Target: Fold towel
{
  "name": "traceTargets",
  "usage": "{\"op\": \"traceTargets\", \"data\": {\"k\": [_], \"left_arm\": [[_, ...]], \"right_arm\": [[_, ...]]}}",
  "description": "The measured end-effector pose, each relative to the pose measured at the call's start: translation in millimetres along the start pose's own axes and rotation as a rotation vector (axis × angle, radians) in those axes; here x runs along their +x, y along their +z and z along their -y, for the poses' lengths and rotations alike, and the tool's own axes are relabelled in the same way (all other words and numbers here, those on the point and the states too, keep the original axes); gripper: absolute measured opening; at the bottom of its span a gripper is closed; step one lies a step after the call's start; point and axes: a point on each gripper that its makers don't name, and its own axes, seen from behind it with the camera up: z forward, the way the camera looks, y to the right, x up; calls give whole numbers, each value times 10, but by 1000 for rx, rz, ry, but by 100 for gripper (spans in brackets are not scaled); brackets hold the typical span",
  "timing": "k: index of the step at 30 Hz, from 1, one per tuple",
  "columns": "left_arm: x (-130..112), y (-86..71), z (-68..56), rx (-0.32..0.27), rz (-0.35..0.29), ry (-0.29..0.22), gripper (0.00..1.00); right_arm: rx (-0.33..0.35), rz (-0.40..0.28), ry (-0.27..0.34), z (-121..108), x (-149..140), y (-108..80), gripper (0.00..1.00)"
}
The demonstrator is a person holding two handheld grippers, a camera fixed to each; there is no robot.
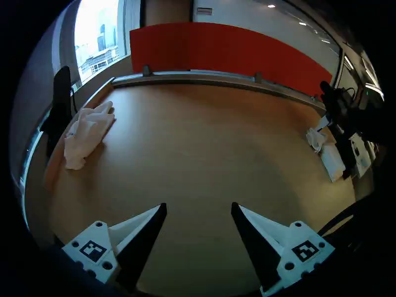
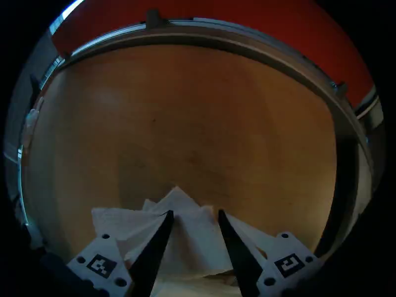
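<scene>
My right gripper hangs low over a white towel, which lies in flat layers on the wooden table. Its jaws stand partly open, and a peaked fold of the cloth rises between them; I see no pinch. In the left gripper view that gripper is a dark shape at the table's right edge, with a small white bunch at its tip and a folded towel beside it. My left gripper is open over bare wood, holding nothing. A crumpled white towel heap lies far left.
A red partition and a metal rail close off the table's far edge. A window is at the back left and a dark chair stands by the left edge. Dark equipment sits at the far right.
</scene>
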Motion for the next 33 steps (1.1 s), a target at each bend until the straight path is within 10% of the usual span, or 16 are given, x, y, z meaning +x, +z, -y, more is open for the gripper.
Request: {"op": "traceTargets", "data": {"k": [12,33], "left_arm": [[-9,3,-45,-3,1,3,97],[76,30,-125,-23,-23,10,97]], "right_arm": [[25,-1,4,15,-67,15,16],[68,-315,-6,127,66,-600,12]]}}
